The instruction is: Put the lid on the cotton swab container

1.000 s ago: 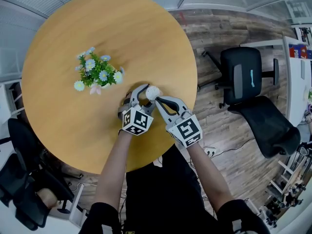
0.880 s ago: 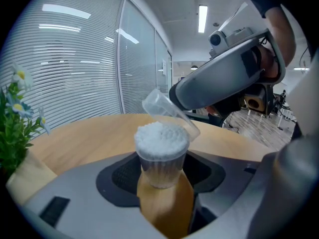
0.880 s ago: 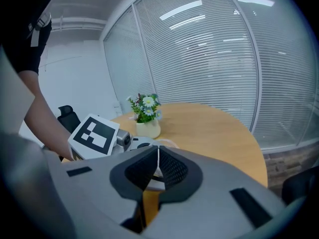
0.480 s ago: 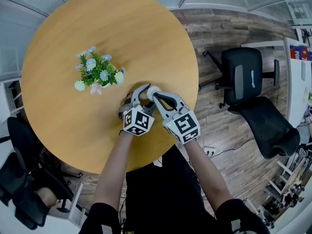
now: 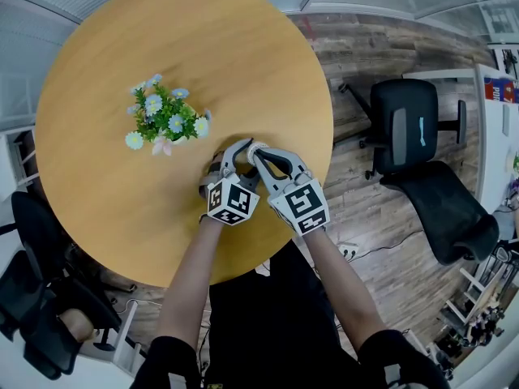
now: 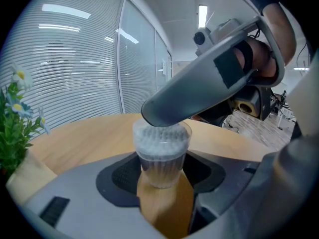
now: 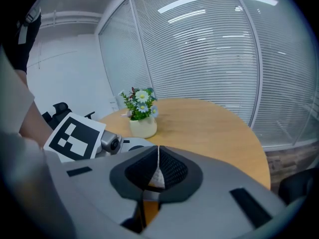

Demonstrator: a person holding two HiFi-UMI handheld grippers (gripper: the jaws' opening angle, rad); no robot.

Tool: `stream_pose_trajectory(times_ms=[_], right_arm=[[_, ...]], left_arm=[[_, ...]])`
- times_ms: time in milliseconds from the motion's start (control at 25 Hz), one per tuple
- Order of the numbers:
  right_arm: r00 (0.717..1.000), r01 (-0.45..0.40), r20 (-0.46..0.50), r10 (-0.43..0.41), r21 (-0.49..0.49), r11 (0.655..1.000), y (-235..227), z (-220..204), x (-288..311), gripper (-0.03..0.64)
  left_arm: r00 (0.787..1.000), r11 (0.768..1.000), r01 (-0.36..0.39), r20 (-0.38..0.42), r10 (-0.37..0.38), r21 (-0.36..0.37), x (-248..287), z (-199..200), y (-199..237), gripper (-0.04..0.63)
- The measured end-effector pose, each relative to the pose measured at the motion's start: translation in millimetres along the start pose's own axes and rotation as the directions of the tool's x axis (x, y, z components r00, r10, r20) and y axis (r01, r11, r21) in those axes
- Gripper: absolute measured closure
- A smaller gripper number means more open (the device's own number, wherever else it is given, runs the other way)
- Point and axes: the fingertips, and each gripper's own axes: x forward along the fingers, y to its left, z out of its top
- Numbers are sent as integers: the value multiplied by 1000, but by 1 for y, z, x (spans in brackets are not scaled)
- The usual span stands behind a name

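In the head view the two tongs hid almost everything between them. The left gripper view showed the cotton swab container [image 6: 160,156] upright on the table [image 5: 162,63], clamped between the fairly wide pads of the left tongs [image 5: 227,156]. The right tongs [image 5: 263,156] covered its top, pinching the thin lid [image 7: 158,173], which was seen edge-on. Both tongs sloped downwards.

The round table [image 5: 122,71] is viewed steeply from above by the head camera. The left gripper [image 5: 229,156] and right gripper [image 5: 258,152] are each looked along from close behind, low across the tabletop. The flower pot [image 7: 142,126] is shared by all three views.
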Motion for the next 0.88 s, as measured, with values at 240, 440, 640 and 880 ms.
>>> stream_pose_trajectory(times_ms=[240, 440, 640, 880], right_arm=[[999, -15, -39, 14, -25, 1000, 1, -3, 4, 609], [997, -1, -78, -12, -160, 987, 3, -3, 4, 609], [994, 22, -100, -46, -226, 974, 4, -7, 4, 609], [994, 10, -98, -38, -267, 964, 5, -6, 5, 609]], left_arm=[[1000, 1000, -1, -3, 1, 1, -1, 1, 0, 339], [1000, 1000, -4, -10, 4, 2, -1, 1, 0, 341], [1000, 1000, -4, -10, 4, 2, 0, 0, 0, 341], [1000, 1000, -4, -13, 5, 3, 0, 0, 1, 341]])
